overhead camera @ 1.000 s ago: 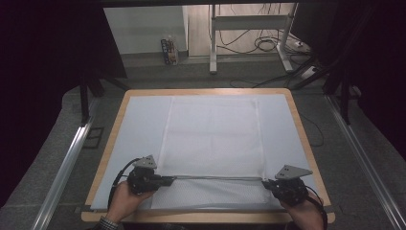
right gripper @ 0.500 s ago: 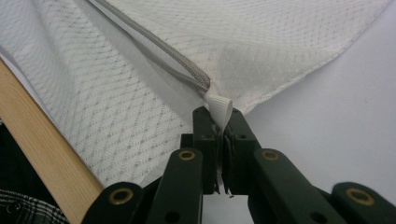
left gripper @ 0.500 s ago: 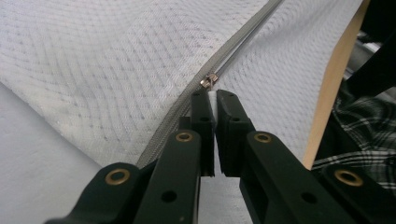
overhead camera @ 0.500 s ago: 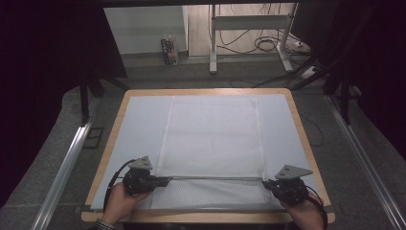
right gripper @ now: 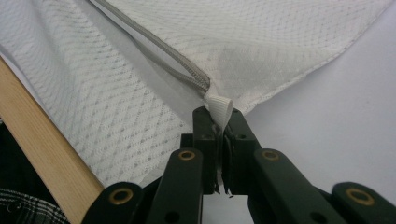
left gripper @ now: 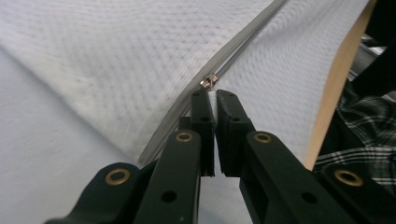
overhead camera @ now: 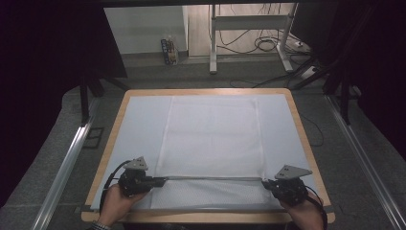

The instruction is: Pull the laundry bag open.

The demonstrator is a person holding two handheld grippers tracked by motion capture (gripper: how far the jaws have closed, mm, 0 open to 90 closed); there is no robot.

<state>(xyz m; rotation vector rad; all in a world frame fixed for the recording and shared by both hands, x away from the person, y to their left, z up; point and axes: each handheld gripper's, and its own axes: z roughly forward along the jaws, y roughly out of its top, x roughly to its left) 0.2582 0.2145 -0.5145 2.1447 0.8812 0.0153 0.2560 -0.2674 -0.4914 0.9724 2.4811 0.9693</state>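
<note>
The zipper pull is clamped by the left gripper; the cover's corner tab is pinched by the right gripper.

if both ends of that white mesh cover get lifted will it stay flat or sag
The white mesh cover would likely sag: it already folds softly along the zipper. Its thin open weave suggests it is light. The corner tab pinched by the right hand-held gripper probably bends easily.

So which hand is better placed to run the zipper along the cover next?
The left. The left gripper is shut on the zipper pull, ready to slide it. The right gripper is shut on the white tab at the cover's corner, so it likely just anchors.
</note>
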